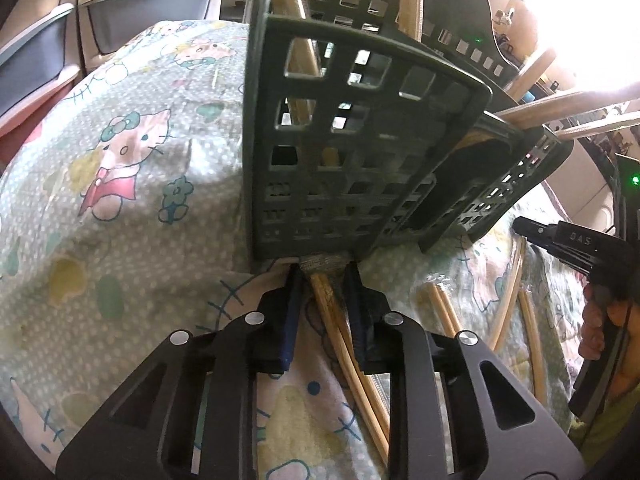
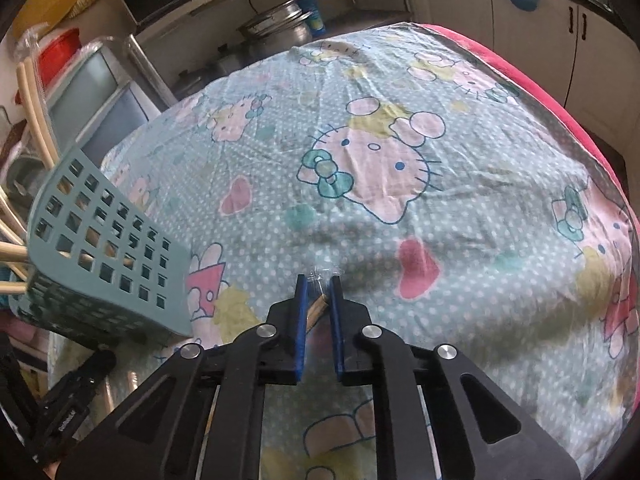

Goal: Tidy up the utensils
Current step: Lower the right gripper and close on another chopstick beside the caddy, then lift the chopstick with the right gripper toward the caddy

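Note:
A green perforated utensil basket stands on the Hello Kitty cloth, with several wooden chopsticks sticking out of it. It also shows in the right wrist view. My left gripper is right in front of the basket's base, its jaws narrowly apart around a wrapped pair of chopsticks that lies between them. My right gripper is shut on a wrapped pair of chopsticks and holds it over the cloth, to the right of the basket. The right gripper also shows in the left wrist view.
More wrapped chopsticks lie on the cloth right of the left gripper. Pots and cabinets stand beyond the table. Storage drawers stand at the far left. The cloth's red edge runs along the right.

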Available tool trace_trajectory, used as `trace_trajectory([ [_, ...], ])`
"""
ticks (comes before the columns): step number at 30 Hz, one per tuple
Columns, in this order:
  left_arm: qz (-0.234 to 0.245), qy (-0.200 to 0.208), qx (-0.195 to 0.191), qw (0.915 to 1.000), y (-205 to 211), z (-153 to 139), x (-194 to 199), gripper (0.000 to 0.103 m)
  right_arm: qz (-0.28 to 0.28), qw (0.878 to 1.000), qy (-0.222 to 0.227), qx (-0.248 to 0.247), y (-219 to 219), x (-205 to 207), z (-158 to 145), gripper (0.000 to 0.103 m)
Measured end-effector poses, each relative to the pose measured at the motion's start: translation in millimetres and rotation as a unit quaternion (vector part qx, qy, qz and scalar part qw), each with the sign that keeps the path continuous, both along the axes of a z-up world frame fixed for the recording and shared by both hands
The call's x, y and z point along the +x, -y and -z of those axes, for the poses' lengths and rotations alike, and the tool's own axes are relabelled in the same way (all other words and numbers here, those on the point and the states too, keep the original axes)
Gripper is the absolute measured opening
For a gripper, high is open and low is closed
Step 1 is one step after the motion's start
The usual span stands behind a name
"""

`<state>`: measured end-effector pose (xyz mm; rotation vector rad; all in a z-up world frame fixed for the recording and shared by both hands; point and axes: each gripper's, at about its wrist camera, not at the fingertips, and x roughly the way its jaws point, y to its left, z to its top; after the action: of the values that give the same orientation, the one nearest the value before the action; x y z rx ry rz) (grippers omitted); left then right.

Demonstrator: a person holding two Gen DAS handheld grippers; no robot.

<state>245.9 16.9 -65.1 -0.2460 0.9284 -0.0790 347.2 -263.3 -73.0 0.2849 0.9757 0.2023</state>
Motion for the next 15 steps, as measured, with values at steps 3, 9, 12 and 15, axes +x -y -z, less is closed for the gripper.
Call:
trace_trajectory([
  [3,-0.002,-0.002,-0.009,1.0000,-7.9,-0.1,-1.7,0.012,0.004,1.000,0.007,0.021,4.0,-7.0,-5.2,0.010],
  [9,0.003,0.003,-0.037,0.9993,-25.3,-3.3,-8.6,0.010,0.010,0.998,0.043,0.047,14.4,-30.6,-28.0,0.009],
  [12,0.013,0.015,-0.039,0.9990,-25.5,-10.7,-15.6,0.009,0.013,0.997,0.060,0.054,20.8,-44.0,-38.3,0.009],
  [15,0.022,0.029,-0.039,0.9986,-25.1,-19.5,-23.1,0.009,0.014,0.995,0.076,0.060,25.1,-58.6,-48.2,0.009],
])
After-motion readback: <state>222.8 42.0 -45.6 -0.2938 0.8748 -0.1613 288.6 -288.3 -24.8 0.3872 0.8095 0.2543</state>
